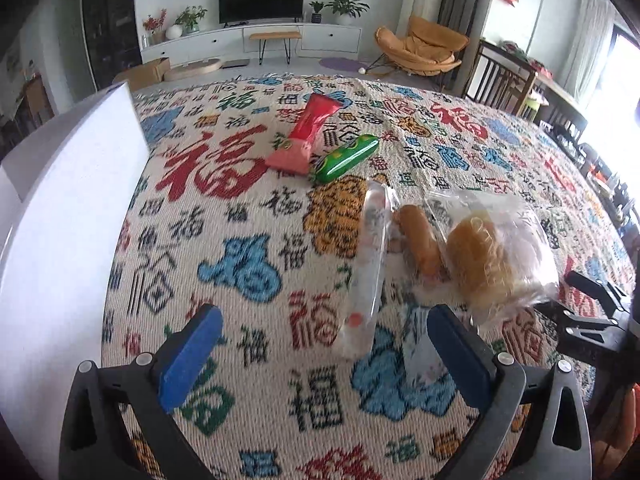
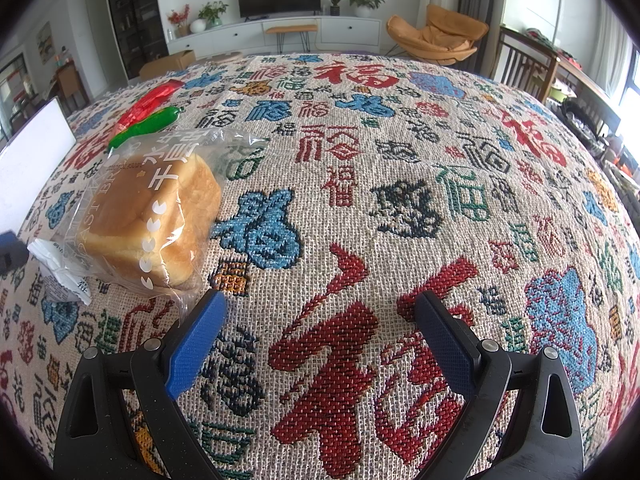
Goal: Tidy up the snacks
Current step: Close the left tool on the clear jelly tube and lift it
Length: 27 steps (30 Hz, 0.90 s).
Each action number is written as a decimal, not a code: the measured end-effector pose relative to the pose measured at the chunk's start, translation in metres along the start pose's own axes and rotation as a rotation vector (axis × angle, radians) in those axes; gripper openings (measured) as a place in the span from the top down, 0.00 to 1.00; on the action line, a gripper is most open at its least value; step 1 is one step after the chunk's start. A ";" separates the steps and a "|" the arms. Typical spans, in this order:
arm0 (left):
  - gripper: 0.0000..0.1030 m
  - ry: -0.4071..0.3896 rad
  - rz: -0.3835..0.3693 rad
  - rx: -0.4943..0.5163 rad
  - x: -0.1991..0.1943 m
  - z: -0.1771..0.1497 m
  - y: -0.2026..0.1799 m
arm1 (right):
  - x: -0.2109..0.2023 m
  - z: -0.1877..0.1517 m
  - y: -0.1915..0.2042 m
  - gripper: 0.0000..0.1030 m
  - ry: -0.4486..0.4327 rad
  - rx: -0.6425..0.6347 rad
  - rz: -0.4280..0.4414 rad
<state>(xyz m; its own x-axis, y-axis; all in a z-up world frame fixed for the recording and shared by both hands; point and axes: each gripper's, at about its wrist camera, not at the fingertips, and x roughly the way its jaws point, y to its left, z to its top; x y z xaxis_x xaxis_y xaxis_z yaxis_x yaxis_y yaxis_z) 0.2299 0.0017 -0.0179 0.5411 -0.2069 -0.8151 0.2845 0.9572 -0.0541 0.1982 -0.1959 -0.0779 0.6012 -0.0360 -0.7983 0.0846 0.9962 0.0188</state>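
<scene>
My left gripper (image 1: 320, 344) hung wide open over the patterned cloth (image 1: 248, 248), holding nothing; a clear packet with a sausage-shaped roll (image 1: 416, 240) lay just ahead between its fingers. My right gripper (image 2: 320, 320) was equally spread and empty, the bagged toast bread (image 2: 156, 216) sitting just beyond its left finger. Farther off, the red wrapper (image 1: 308, 136) and green packet (image 1: 346, 158) touched, near the white box (image 1: 68, 200).
</scene>
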 end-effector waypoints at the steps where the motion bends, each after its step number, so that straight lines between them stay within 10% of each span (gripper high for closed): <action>1: 0.14 0.010 0.022 0.027 0.006 0.007 -0.007 | 0.000 0.000 0.000 0.06 0.000 0.000 0.000; 5: 0.28 0.090 0.055 0.087 0.042 0.029 -0.027 | 0.000 0.000 0.000 0.06 0.000 0.000 0.000; 7: 0.63 0.108 0.043 0.073 0.052 0.030 -0.026 | 0.000 0.000 0.000 0.06 0.000 0.000 0.000; 10: 0.82 0.093 0.002 0.014 0.047 0.023 -0.018 | 0.000 0.000 0.000 0.06 0.000 0.000 0.000; 21: 0.80 0.050 -0.031 -0.113 -0.036 -0.090 0.037 | 0.000 0.000 0.001 0.06 0.000 0.000 0.000; 27: 0.37 -0.032 0.003 -0.033 -0.037 -0.103 0.027 | 0.000 0.000 0.000 0.06 0.000 0.000 0.000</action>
<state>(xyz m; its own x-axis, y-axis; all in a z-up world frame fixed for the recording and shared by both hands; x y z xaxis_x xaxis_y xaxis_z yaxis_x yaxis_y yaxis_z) 0.1362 0.0562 -0.0482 0.5668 -0.2101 -0.7966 0.2570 0.9638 -0.0714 0.1982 -0.1959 -0.0778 0.6010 -0.0362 -0.7984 0.0846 0.9962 0.0185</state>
